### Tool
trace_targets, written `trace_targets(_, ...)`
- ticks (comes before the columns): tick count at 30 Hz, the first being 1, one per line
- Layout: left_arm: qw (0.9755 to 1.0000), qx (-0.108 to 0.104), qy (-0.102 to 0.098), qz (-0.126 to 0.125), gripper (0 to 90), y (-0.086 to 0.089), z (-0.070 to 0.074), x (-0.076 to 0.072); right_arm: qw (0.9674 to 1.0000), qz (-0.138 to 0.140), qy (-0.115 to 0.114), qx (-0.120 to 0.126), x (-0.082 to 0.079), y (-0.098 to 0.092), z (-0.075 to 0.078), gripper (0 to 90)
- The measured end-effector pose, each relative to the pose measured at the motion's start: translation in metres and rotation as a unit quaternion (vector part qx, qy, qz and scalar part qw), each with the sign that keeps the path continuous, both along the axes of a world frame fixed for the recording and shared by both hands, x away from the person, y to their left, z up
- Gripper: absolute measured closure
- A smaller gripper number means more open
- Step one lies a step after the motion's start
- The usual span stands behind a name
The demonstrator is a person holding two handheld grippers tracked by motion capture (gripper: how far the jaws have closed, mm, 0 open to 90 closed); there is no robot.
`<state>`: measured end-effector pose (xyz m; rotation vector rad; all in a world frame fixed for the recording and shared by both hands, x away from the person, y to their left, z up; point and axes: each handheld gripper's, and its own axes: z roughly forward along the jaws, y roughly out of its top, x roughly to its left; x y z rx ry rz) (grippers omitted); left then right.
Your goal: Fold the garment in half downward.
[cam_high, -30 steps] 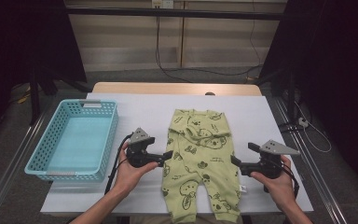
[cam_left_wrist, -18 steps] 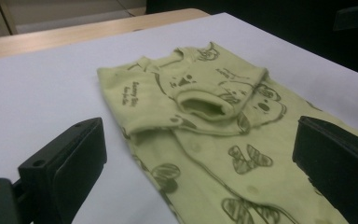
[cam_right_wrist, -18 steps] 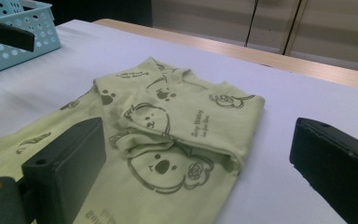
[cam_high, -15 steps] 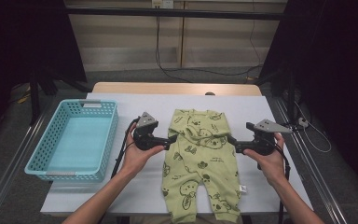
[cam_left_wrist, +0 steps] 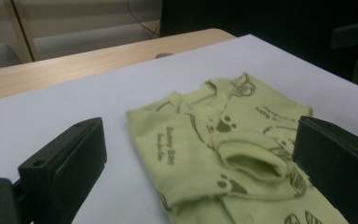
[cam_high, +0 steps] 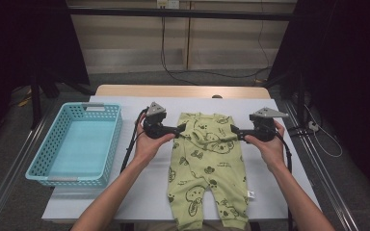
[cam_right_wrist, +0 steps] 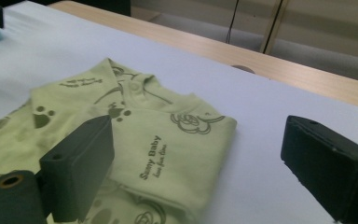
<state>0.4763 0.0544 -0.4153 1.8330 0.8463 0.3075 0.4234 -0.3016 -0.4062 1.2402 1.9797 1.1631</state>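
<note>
A person is folding a green baby romper laid flat along the middle of a white-covered table, its legs running to the near edge and its collar lying toward the far edge. Both sleeves are already lying folded in over the chest, so the step in hand appears to be taking hold of the shoulders for the next fold. A blue basket is sitting empty by the left edge. The left gripper is standing wide open at the romper's left shoulder, gripping nothing; the right gripper is likewise open at the right shoulder, its jaws having just been narrowing slightly with only the cloth's edge lying below them. Next, each gripper likely needs to dip onto its shoulder edge and pinch both layers together. Compared with a second ago, both hands are now further up the table, having travelled from the romper's waist to its shoulders.
</note>
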Motion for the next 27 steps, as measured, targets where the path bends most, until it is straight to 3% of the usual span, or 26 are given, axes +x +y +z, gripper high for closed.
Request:
trace_targets(1,0.9997,0.024,-0.004,-0.006,2.9,0.002,0.0,0.004,1.0,-0.002,0.003,-0.002,0.004,0.001,-0.002,11.3)
trace_targets(3,0.9999,0.008,0.004,0.007,2.9,-0.002,-0.002,0.01,0.9999,-0.002,0.011,-0.003,0.014,0.002,-0.005,13.6)
trace_targets(6,0.9998,0.001,0.016,0.014,3.0,-0.003,-0.005,0.018,0.9997,-0.004,0.021,-0.008,0.028,0.002,-0.007,15.2)
trace_targets(8,0.9998,0.01,0.007,0.013,2.9,-0.005,-0.006,0.021,0.9995,-0.008,0.029,-0.011,0.037,0.0,-0.009,17.8)
trace_targets(10,0.9999,0.006,0.005,0.012,2.9,-0.007,-0.008,0.024,0.9995,-0.013,0.027,-0.009,0.044,-0.001,-0.012,23.8)
trace_targets(11,0.9999,0.006,0.001,0.014,2.9,-0.008,-0.008,0.025,0.9992,-0.014,0.038,-0.006,0.048,-0.002,-0.014,24.2)
trace_targets(12,0.9995,0.03,-0.005,0.005,2.9,-0.005,-0.008,0.028,0.9989,-0.013,0.044,-0.007,0.052,-0.003,-0.015,26.3)
trace_targets(13,0.9999,0.009,0.0,0.014,2.9,-0.008,-0.009,0.029,0.9988,-0.01,0.047,-0.01,0.055,-0.003,-0.016,27.7)
trace_targets(18,0.9997,0.011,0.008,0.022,3.1,-0.011,-0.013,0.037,0.9984,-0.002,0.056,-0.007,0.069,-0.001,-0.021,34.7)
trace_targets(19,0.9993,0.032,0.005,0.017,3.2,-0.009,-0.013,0.04,0.9979,-0.001,0.064,-0.011,0.071,0.0,-0.022,36.6)
trace_targets(20,0.9996,0.01,0.008,0.026,3.1,-0.013,-0.014,0.041,0.9976,0.001,0.066,-0.022,0.074,0.001,-0.023,38.3)
trace_targets(21,0.9995,0.008,0.012,0.029,3.1,-0.014,-0.015,0.043,0.9974,-0.001,0.067,-0.027,0.076,0.002,-0.024,39.9)
trace_targets(23,0.9995,0.013,0.012,0.026,3.2,-0.016,-0.016,0.047,0.9974,-0.003,0.066,-0.027,0.08,0.001,-0.026,43.7)
trace_targets(25,0.9988,0.047,0.006,0.01,4.7,-0.016,-0.015,0.05,0.9969,-0.007,0.074,-0.027,0.083,-0.002,-0.03,46.2)
trace_targets(26,0.9994,0.027,0.009,0.02,4.8,-0.019,-0.016,0.05,0.9963,-0.01,0.081,-0.028,0.083,-0.003,-0.032,47.0)
trace_targets(27,0.9995,0.025,0.009,0.019,4.8,-0.019,-0.016,0.051,0.9958,-0.01,0.084,-0.036,0.085,-0.005,-0.035,47.3)
